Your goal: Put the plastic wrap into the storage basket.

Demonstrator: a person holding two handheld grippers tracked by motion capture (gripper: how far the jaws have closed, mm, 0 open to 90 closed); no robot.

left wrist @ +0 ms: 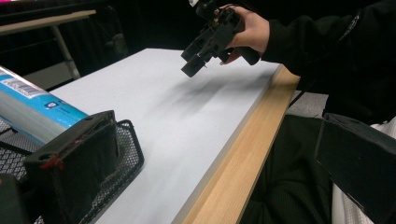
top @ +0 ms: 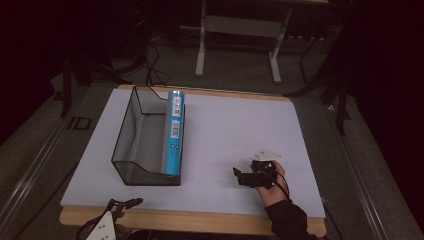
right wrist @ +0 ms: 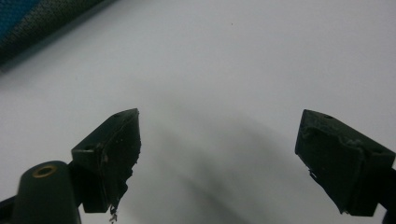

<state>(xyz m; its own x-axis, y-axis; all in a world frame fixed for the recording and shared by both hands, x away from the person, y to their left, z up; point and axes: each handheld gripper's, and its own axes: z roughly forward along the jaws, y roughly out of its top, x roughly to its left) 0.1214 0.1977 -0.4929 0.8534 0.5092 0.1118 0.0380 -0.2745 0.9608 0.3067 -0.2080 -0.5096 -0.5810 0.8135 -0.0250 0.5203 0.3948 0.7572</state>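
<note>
A black wire-mesh basket (top: 131,145) stands on the left half of the white table (top: 235,125). A blue tube with a white label (top: 175,131) lies lengthwise along the basket's right side. In the left gripper view the tube (left wrist: 32,109) and the mesh basket (left wrist: 125,156) sit just past the left jaw. My right gripper (top: 239,176) hovers right of the basket, apart from it, open with nothing between its jaws (right wrist: 219,126). My left gripper (top: 125,204) rests at the table's front edge, its jaws wide apart and empty (left wrist: 210,135).
The table has a wooden front edge (left wrist: 233,172). The right gripper in a hand (left wrist: 208,42) hangs above the table surface in the left gripper view. Behind the table stand a white desk frame (top: 237,30) and cables on the floor.
</note>
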